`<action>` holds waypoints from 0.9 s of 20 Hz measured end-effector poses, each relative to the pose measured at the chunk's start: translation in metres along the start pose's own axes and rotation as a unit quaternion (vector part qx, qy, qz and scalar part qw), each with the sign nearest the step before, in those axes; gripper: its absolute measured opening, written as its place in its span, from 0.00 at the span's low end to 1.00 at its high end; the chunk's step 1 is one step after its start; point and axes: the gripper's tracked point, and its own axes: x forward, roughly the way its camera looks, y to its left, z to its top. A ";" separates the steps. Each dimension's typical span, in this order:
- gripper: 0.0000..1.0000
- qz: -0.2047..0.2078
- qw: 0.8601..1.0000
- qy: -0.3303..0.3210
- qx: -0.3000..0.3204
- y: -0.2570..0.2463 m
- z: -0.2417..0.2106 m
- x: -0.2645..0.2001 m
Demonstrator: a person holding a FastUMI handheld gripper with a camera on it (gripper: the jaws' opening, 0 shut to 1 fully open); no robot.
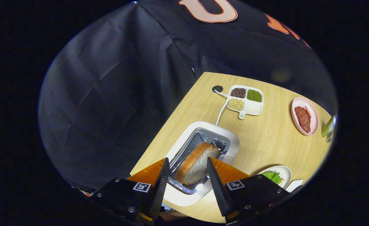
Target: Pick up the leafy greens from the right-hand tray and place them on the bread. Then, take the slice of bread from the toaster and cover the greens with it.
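Note:
A slice of bread with a brown crust stands tilted in the slot of the white toaster. It sits between the fingers of my gripper, which is open. The right finger lies against the slice's white face. A narrow gap shows between the left finger and the crust. Leafy greens lie on a white plate just beyond the right finger, partly hidden by the gripper body. Whether bread lies under the greens I cannot tell.
The toaster's white cable runs back to a round grommet in the wooden table. Beyond stand a white divided tray of beans and a pink plate with red meat. A green packet lies far right.

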 end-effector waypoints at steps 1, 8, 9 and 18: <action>0.71 -0.004 1.000 0.000 -0.004 0.000 -0.001 0.004; 0.39 -0.005 1.000 -0.008 0.002 -0.011 -0.003 0.004; 0.32 -0.007 1.000 -0.017 0.002 -0.014 -0.002 0.000; 0.11 0.036 0.996 -0.073 0.022 -0.023 0.003 -0.033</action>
